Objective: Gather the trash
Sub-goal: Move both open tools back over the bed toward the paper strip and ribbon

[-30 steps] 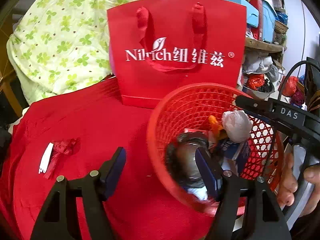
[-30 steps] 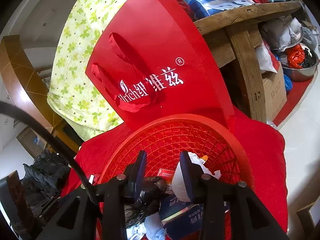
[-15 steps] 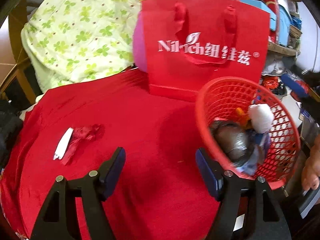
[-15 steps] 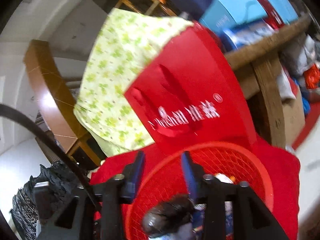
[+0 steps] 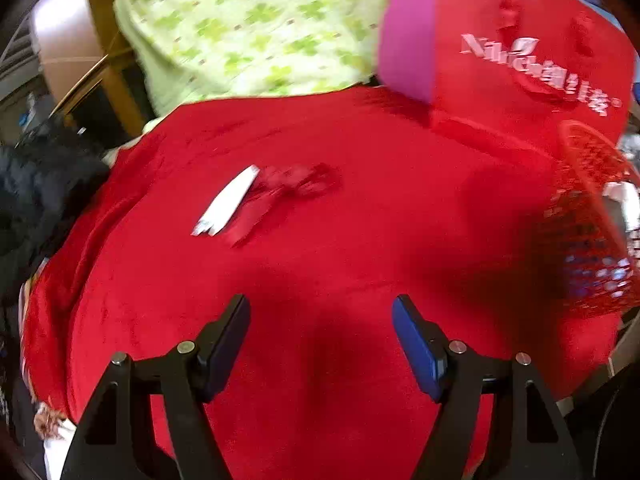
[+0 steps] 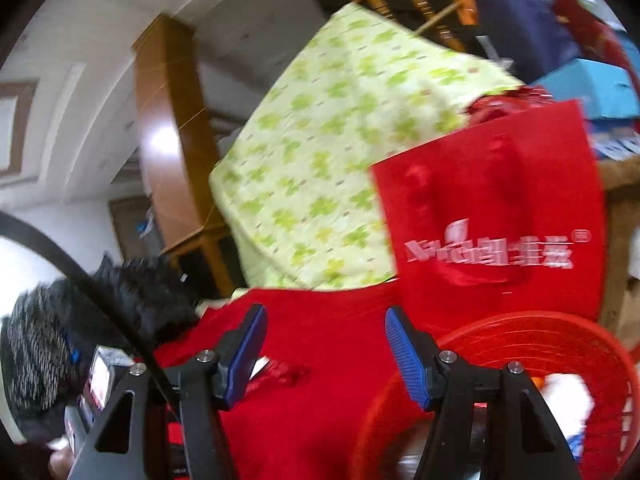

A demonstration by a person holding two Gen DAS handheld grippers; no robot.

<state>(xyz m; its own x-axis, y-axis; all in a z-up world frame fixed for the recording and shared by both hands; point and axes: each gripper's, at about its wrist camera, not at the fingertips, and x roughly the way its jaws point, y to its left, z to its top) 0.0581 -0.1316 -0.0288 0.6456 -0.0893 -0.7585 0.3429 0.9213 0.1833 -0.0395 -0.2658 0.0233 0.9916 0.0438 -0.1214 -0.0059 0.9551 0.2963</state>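
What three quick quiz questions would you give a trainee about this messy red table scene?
1. True or false: the left gripper holds something between its jaws.
2. What lies beside the white strip on the red cloth? A) crumpled red wrapper B) glass bottle C) spoon
3. Fill in: collected trash sits in the red mesh ____.

Key: 1 false, the jaws stand open and empty. 2 A. 3 basket.

Green-patterned quilt (image 5: pixel 256 28) behind gift bag (image 5: pixel 520 60) (red).
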